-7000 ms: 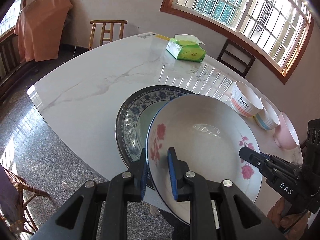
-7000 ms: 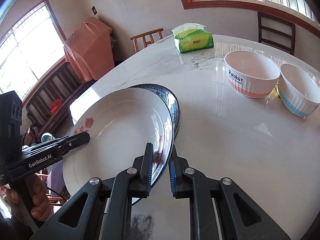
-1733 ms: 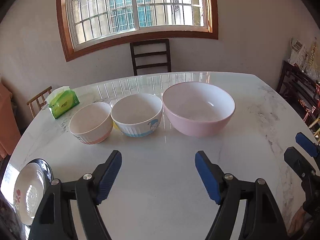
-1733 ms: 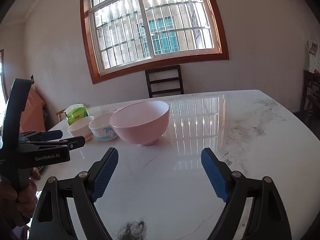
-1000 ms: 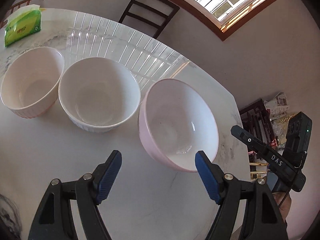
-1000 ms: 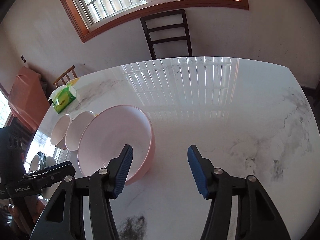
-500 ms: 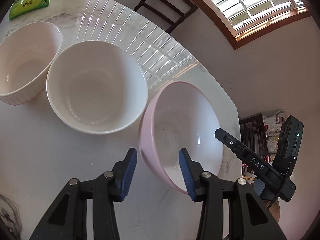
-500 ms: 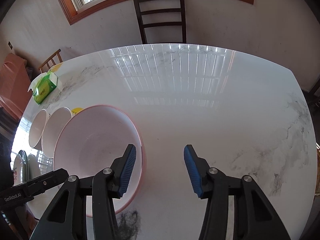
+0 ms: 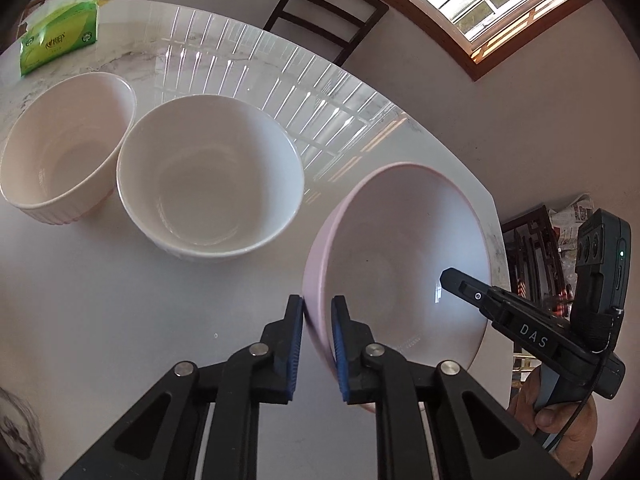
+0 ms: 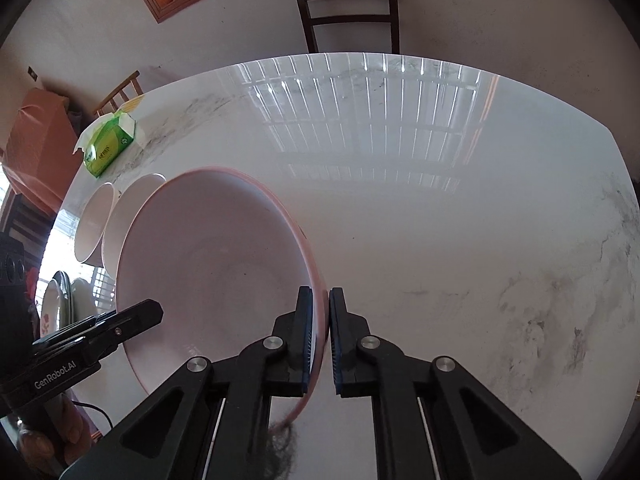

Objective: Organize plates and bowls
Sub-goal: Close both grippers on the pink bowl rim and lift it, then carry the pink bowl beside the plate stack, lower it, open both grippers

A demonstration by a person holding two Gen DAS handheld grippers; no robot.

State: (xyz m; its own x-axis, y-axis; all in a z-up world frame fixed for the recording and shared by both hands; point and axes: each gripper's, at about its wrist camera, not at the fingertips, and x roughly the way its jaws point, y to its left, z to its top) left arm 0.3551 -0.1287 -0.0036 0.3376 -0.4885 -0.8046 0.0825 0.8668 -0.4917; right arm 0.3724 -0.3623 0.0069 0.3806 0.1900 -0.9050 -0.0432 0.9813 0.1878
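The large pink bowl (image 9: 400,248) sits on the white marble table (image 9: 100,300), and it also shows in the right wrist view (image 10: 208,264). My left gripper (image 9: 317,320) is shut on the bowl's near left rim. My right gripper (image 10: 320,320) is shut on its right rim. A white bowl (image 9: 208,184) and a ribbed pinkish bowl (image 9: 64,148) stand in a row to the pink bowl's left. The stacked plates (image 10: 60,300) lie at the table's far left edge in the right wrist view.
A green tissue pack (image 9: 60,40) lies at the table's far left, also in the right wrist view (image 10: 108,148). A dark chair (image 10: 348,12) stands behind the table under the window. A wide stretch of table (image 10: 460,220) lies to the right of the pink bowl.
Both grippers closed from half open onto opposite rims of the pink bowl. Seven seconds ago they held the flowered plate over the blue-patterned plate.
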